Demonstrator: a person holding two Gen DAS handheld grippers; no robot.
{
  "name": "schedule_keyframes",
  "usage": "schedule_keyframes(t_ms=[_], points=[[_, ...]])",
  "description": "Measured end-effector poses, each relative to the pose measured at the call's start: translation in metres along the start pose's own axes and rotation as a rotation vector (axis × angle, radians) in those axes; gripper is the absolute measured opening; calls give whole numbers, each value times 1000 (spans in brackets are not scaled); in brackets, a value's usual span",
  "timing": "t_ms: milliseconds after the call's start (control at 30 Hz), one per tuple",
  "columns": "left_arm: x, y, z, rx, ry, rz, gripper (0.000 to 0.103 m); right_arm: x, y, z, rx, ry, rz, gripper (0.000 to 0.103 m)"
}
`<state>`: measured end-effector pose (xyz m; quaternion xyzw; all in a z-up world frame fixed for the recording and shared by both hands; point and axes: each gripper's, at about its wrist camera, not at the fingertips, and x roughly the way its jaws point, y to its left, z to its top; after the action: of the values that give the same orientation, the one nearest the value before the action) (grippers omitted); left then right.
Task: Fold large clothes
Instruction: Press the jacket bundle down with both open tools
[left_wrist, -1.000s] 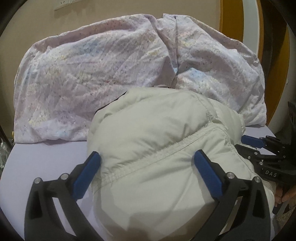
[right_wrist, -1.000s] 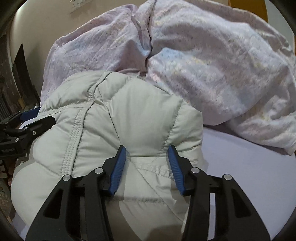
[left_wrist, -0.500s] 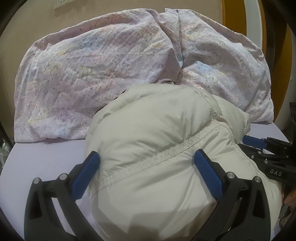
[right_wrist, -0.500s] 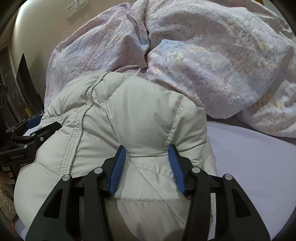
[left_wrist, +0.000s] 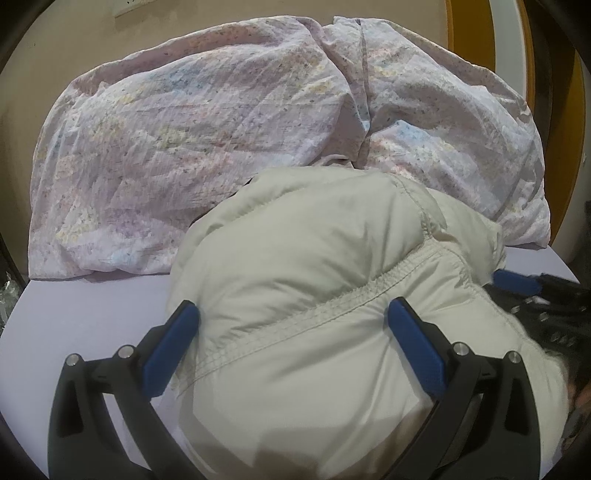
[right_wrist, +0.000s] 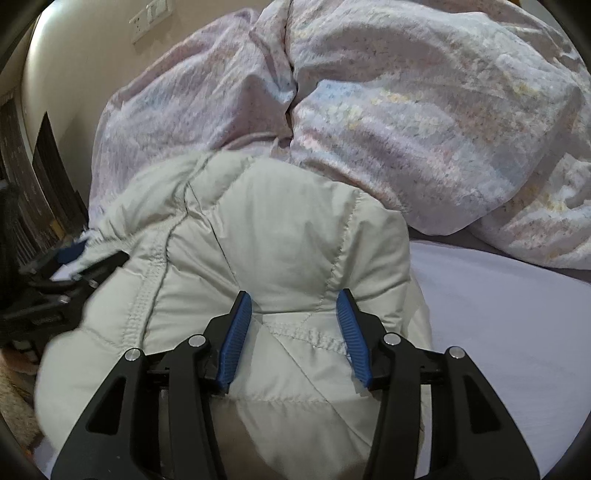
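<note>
Both claws are clamping the jacket (left_wrist: 314, 266): left claw (left_wrist: 291, 328) wide across the bulk, right claw (right_wrist: 293, 328) on a quilted fold. The padding is compressing softly and looking slippery; gripping at stitched seams is likely holding best.

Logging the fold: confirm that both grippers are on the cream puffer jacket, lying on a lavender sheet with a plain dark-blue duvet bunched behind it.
One detail is wrong. The duvet is not plain dark blue: it is pale lilac with a faint pastel pattern, as both wrist views show. The rest stands: left gripper and right gripper on the cream puffer jacket, lavender sheet.
</note>
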<state>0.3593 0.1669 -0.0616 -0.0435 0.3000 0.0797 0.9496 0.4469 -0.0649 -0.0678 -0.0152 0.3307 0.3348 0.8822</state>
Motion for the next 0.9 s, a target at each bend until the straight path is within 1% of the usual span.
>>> schedule_keyframes(t_ms=[67,133,267,367,567,667,767,900], points=[[0,1,0,-7,2,-3,101,-15,-9,-1,45,-30,45,50],[0,2,0,-8,2,-4,101,-24,-16,-3,71,-45,64,50],[-1,1,0,-2,-2,-4,101,-13,-14,-11,18,16,30,51],[0,1,0,-8,-2,-6,101,-2,-15,-10,35,44,38,51],[-1,0,1,-13,-5,2,101,3,-17,-11,59,39,41,51],[-6,0,2,-17,1,11,101,-4,-12,-12,67,40,3,52],[-19,2,0,-49,9,9,101,-20,-3,-12,65,49,-41,53],[-33,6,-8,-84,16,-11,101,-43,-2,-20,79,38,-34,53]])
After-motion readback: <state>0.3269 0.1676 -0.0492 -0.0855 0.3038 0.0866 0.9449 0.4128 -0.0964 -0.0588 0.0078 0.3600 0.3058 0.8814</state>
